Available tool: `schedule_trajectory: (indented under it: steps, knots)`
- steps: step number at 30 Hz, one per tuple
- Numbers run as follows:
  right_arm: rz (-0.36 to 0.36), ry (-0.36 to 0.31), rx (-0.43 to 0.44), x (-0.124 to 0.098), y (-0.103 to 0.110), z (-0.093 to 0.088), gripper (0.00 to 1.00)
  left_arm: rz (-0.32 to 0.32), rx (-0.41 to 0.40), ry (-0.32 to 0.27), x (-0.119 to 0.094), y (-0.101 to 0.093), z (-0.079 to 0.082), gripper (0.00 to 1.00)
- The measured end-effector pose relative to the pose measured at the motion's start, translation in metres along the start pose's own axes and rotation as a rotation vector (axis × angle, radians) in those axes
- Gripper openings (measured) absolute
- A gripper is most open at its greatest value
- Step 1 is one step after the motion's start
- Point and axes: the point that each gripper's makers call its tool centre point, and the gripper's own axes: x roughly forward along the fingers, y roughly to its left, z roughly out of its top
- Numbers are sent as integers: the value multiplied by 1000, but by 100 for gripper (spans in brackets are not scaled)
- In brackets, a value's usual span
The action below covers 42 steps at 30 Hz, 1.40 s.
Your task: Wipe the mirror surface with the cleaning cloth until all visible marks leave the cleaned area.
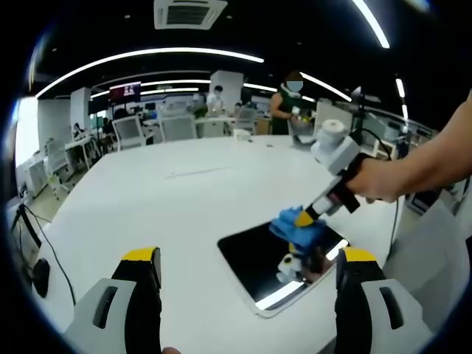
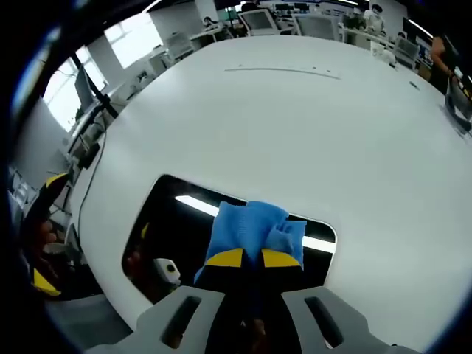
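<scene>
White table (image 1: 184, 199) is bearing the mirror (image 1: 258, 262); right gripper (image 2: 252, 258) is clamping the blue cloth (image 2: 251, 225) ahead of its jaws; left gripper (image 1: 247, 269) is hanging with jaws apart.

The left gripper view hangs low over the white table (image 1: 169, 214), a little back, facing across the mirror (image 1: 284, 262) toward the office behind. The right gripper view looks steeply down from close above. Both take in the mirror (image 2: 173, 221) and the blue cloth (image 2: 251, 228).
</scene>
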Motion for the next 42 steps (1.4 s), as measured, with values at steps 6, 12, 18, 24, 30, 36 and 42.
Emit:
schedule_trajectory:
  steps: [6, 12, 18, 24, 30, 36, 42]
  knots:
    - [-6, 1, -13, -3, 2, -5, 2, 4, 2, 9, -5, 7, -7, 99]
    - [-9, 0, -19, -5, 4, -9, 2, -3, -3, 3, -6, 8, -8, 99]
    - [-3, -5, -13, -9, 7, -16, 2, -12, 4, 8, -6, 5, -12, 99]
    - [3, -5, -19, -11, 10, -23, 2, -20, 6, 3, -8, 2, -14, 99]
    - [6, -5, -26, -13, 12, -27, 2, -22, 1, 5, -7, 2, -15, 99]
    - [1, 0, -40, -15, 15, -32, 2, -23, 8, 2, -6, 0, -13, 99]
    - [9, 1, -32, -18, 17, -36, 2, -25, 12, 7, -6, 0, -15, 99]
